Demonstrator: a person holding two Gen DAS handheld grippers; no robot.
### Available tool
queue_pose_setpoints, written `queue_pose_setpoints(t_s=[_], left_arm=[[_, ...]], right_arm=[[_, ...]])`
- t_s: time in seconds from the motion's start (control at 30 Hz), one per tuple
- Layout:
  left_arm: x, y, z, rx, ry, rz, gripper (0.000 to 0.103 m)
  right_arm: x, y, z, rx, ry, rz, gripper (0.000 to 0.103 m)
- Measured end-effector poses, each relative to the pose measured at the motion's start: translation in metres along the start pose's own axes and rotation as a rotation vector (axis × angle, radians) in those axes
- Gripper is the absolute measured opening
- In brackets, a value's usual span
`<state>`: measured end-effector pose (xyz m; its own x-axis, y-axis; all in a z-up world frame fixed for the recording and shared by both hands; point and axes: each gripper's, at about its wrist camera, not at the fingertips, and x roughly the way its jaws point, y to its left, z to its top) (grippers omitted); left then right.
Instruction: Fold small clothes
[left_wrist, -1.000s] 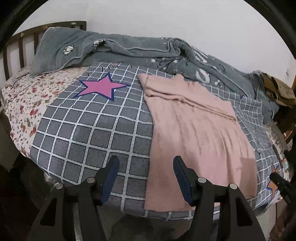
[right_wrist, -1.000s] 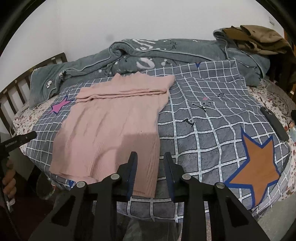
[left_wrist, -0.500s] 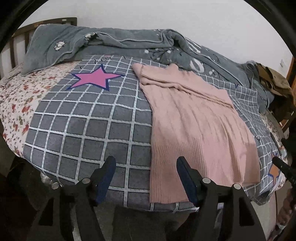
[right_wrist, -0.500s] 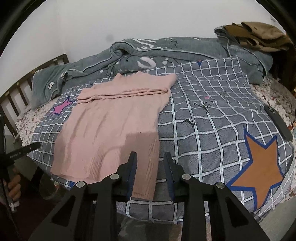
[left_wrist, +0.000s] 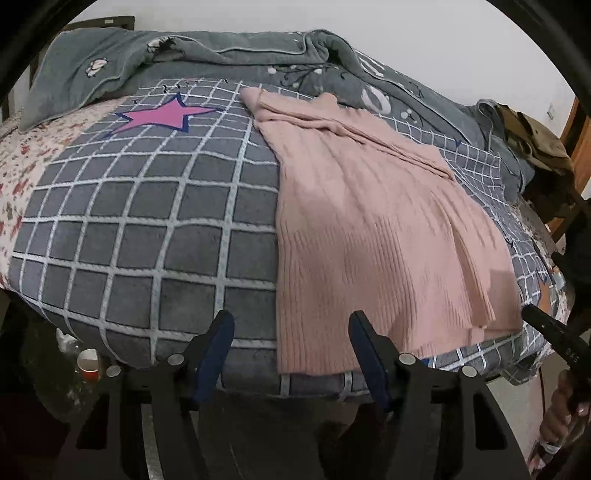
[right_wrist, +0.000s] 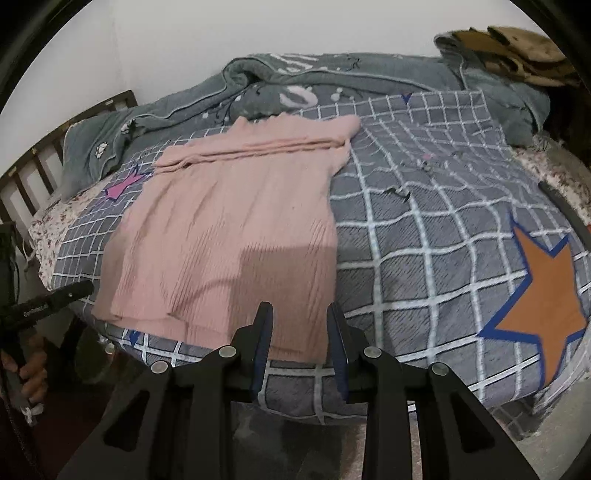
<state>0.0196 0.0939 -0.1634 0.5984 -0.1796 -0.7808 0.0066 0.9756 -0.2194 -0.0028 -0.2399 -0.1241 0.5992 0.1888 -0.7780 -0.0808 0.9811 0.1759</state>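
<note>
Knitwear is the job here: a pink ribbed sweater (left_wrist: 369, 229) lies spread on the grid-pattern bedcover (left_wrist: 147, 229), its hem at the near edge of the bed and its top toward the rumpled grey blanket (left_wrist: 207, 55) by the wall. The sleeves appear already folded across the upper part, forming a layered band there, and one side edge shows a doubled layer near the hem. So the first tucks look done, while the body remains at full length; folding hem toward collar, or in thirds, is probably what is left.

The left gripper (left_wrist: 291, 343) hangs just off the bed edge at the sweater's hem corner, fingers spread wide and holding nothing. The right gripper (right_wrist: 299, 332) sits at the opposite hem corner, its fingers set at a narrow gap; the fabric edge lies between or just beyond them, but no cloth seems pinched. Neither corner is lifted.

A pink star (left_wrist: 162, 116) and an orange star (right_wrist: 539, 299) are printed on the cover, and brown clothing (right_wrist: 517, 51) is heaped at the far corner.
</note>
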Motion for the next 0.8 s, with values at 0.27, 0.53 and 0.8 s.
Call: queue_pose_setpoints(t_s=[0.27,0.53,0.8], left_arm=[[0.011,0.001,-0.008,-0.023,0.018,0.028,0.051],[0.013,-0.008,-0.011,0.015,0.012,0.062,0.046],[0.014,-0.013,-0.012,0.039,0.011,0.079,0.039]], right_arm=[[0.017,-0.003,-0.012,0.036,0.023,0.000,0.031],[0.022,-0.004,-0.015,0.037,0.017,-0.007,0.031],[0.024,-0.002,-0.016,0.035,0.014,-0.011,0.031]])
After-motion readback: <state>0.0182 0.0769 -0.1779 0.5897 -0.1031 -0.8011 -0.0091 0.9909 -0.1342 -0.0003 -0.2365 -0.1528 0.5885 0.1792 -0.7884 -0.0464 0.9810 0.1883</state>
